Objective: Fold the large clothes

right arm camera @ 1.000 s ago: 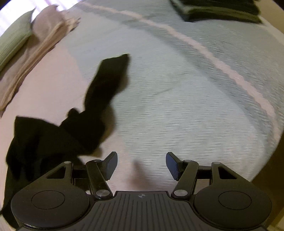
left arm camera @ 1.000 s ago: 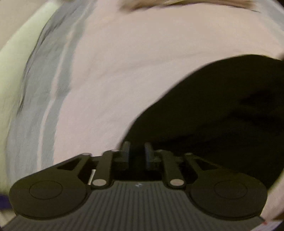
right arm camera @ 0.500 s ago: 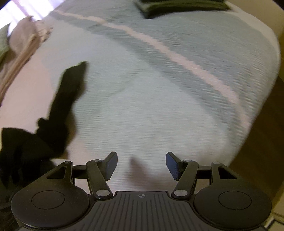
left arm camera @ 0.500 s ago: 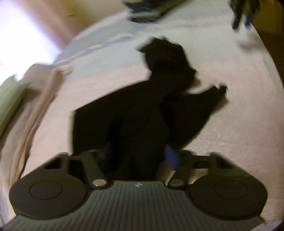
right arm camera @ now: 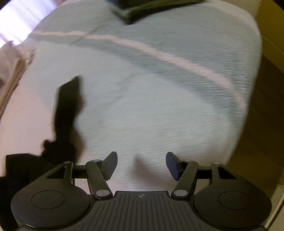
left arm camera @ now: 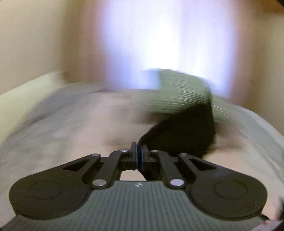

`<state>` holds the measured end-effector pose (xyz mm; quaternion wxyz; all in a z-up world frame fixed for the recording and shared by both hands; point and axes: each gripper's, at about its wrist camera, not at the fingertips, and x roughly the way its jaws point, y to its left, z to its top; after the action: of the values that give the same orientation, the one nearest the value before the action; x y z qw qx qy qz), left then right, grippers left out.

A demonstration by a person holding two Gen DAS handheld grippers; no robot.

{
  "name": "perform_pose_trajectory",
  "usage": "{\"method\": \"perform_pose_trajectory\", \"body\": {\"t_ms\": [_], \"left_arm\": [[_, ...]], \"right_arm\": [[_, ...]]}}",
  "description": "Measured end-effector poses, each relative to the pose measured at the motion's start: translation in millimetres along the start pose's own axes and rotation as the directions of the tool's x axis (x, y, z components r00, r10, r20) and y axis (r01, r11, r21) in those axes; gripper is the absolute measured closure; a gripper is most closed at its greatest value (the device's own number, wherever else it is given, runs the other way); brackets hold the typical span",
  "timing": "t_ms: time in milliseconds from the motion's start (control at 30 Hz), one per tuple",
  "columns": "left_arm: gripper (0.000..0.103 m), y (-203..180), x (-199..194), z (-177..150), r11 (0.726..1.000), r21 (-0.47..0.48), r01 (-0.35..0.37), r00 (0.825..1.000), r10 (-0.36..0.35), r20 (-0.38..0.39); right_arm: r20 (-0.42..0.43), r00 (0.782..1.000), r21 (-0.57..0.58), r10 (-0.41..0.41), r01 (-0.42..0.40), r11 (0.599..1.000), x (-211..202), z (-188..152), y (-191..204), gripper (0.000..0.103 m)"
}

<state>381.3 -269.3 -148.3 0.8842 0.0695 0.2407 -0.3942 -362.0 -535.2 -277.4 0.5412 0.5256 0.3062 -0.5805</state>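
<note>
The left gripper (left arm camera: 139,151) has its jaws nearly together but easing apart, and a strip of the black garment (left arm camera: 184,131) is pinched between the pads, running out from them toward 2 o'clock. In that blurred left wrist view the cloth trails across the bed (left arm camera: 71,128) up to a green ribbed pillow (left arm camera: 181,92) at about 1 o'clock, with a bright curtained window (left arm camera: 168,35) at 12 o'clock behind it. The right gripper (right arm camera: 141,166) hangs over the bed with its jaws wide apart and nothing between them; only the pale blue striped bedspread (right arm camera: 159,106) lies under the gap. From the right wrist view the black garment (right arm camera: 67,113) lies at 9 to 10 o'clock of the gripper, one long narrow part stretched toward 11 o'clock and the bulk bunched at the lower left edge, well clear of the right pads. A dark folded pile (right arm camera: 156,8) sits at 12 o'clock on the far end of the bed, and beige cloth (right arm camera: 12,71) lies at the far left.
</note>
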Motion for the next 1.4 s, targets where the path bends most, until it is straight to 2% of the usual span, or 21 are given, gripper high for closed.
{"method": "perform_pose_trajectory", "body": {"t_ms": [33,67,100,167,200,267,367,467,567,667,800,833,900,1033,1067,1100,1133,1233,1300,1333,1400], "left_arm": [[0.085,44,14,3,0.994,-0.02,-0.109,0.993,0.108,-0.037],[0.078,76,25,-1,0.976,-0.018,-0.217,0.973,0.215,-0.081],[0.079,106,35,-9,0.943,0.003,-0.332,0.935,0.33,-0.127],[0.079,156,45,-37,0.897,0.004,-0.441,0.87,0.429,-0.243],[0.079,172,44,-55,0.892,-0.014,-0.452,0.853,0.427,-0.3],[0.078,181,39,-86,0.918,-0.031,-0.394,0.863,0.358,-0.357],[0.076,152,46,-126,0.974,0.083,-0.212,0.871,0.227,-0.436],[0.069,85,59,-141,0.975,0.22,0.036,0.89,0.069,-0.451],[0.054,19,71,-142,0.902,0.366,0.23,0.902,-0.055,-0.429],[0.054,-38,93,-141,0.813,0.46,0.357,0.886,-0.139,-0.441],[0.051,-94,142,-142,0.692,0.567,0.447,0.871,-0.191,-0.453],[0.051,-106,153,-145,0.675,0.58,0.457,0.867,-0.192,-0.46],[0.051,-121,184,-149,0.649,0.576,0.497,0.842,-0.201,-0.501],[0.055,-129,243,-179,0.557,0.577,0.597,0.766,-0.182,-0.616],[0.074,-128,250,-186,0.544,0.563,0.622,0.749,-0.204,-0.63],[0.101,-125,250,-188,0.541,0.541,0.644,0.736,-0.248,-0.63],[0.101,-123,248,-189,0.553,0.533,0.64,0.743,-0.269,-0.614],[0.101,-111,234,-170,0.575,0.527,0.626,0.768,-0.337,-0.545],[0.1,-107,236,-147,0.596,0.501,0.627,0.77,-0.374,-0.518],[0.1,-108,241,-136,0.602,0.493,0.628,0.769,-0.382,-0.512],[0.099,-112,256,-115,0.627,0.494,0.602,0.791,-0.383,-0.477]], "right_arm": [[0.005,1.0,-0.03,0.013,-0.012,0.999,3,-4,16,0.045],[0.014,1.0,-0.064,0.024,-0.023,0.998,6,-9,33,0.045],[0.03,0.999,-0.105,0.039,-0.035,0.994,8,-15,53,0.045],[0.064,0.996,-0.179,0.061,-0.049,0.983,10,-24,87,0.045],[0.084,0.993,-0.222,0.085,-0.065,0.973,8,-30,105,0.045],[0.118,0.982,-0.304,0.15,-0.108,0.946,3,-39,136,0.045],[0.104,0.964,-0.429,0.246,-0.18,0.885,4,-47,174,0.045],[0.074,0.955,-0.575,0.286,-0.193,0.795,13,-53,219,0.045],[0.063,0.95,-0.673,0.305,-0.185,0.716,29,-52,253,0.045],[0.016,0.945,-0.701,0.328,-0.224,0.678,54,-41,275,0.045],[-0.063,0.931,-0.701,0.359,-0.297,0.648,89,-28,284,0.045],[-0.078,0.928,-0.697,0.364,-0.312,0.645,97,-25,284,0.045],[-0.107,0.923,-0.699,0.369,-0.334,0.632,116,-21,292,0.045],[-0.146,0.923,-0.707,0.356,-0.348,0.615,151,-24,303,0.046],[-0.153,0.928,-0.706,0.341,-0.344,0.619,160,-27,305,0.048],[-0.156,0.928,-0.712,0.338,-0.343,0.612,168,-32,306,0.083],[-0.167,0.921,-0.709,0.353,-0.361,0.605,171,-36,307,0.103],[-0.065,0.909,-0.706,0.412,-0.334,0.625,148,-37,310,0.103],[0.001,0.894,-0.708,0.449,-0.316,0.631,131,-25,320,0.103],[0.039,0.893,-0.717,0.449,-0.288,0.635,126,-20,326,0.103],[0.171,0.88,-0.711,0.443,-0.2,0.674,120,1,342,0.103]]}}
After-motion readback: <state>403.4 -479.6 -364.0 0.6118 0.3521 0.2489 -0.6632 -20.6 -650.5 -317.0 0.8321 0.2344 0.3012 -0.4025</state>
